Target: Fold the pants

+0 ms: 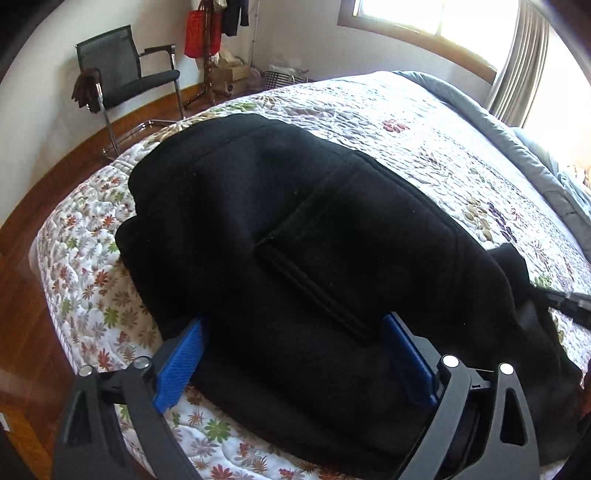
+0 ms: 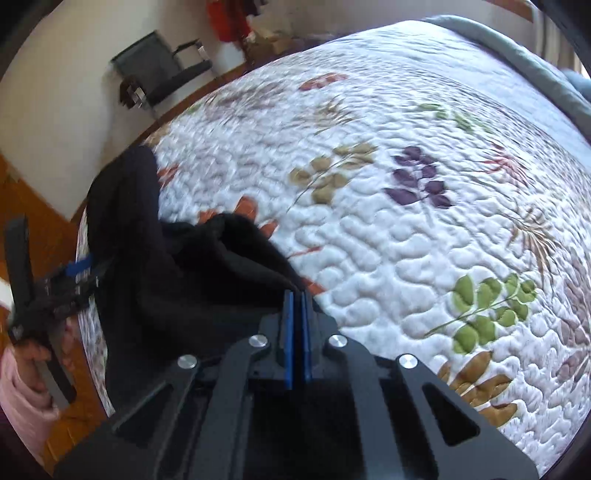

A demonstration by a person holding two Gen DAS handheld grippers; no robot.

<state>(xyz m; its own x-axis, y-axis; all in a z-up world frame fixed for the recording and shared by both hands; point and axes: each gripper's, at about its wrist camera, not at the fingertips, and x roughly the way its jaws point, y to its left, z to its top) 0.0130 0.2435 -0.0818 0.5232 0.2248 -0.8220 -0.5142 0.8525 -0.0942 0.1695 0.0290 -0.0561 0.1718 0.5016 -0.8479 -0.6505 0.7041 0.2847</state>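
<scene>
Pants (image 1: 295, 240): one black pair, laid in a bulky folded heap across the foot corner of the bed (image 1: 424, 122), on one white quilt printed with leaves. A flat sewn panel is seen on the top layer.

Left claw (image 1: 295, 354): spread wide, its two blue pads (image 1: 177, 365) set either side of the near edge of the heap; whether the pads touch cloth cannot be told. From the right wrist view the same claw (image 2: 79, 271) is seen at the far left, held by one hand (image 2: 37, 354) in a pink sleeve.

Right claw (image 2: 296, 306): two blue pads pressed together, pinching one loose black end of the pants (image 2: 207, 266), which is raised off the quilt (image 2: 406, 240).

Beyond the bed: one black armchair (image 1: 125, 70), one red bag (image 1: 197, 33) on a stand, one window (image 1: 436, 18) with a curtain.
</scene>
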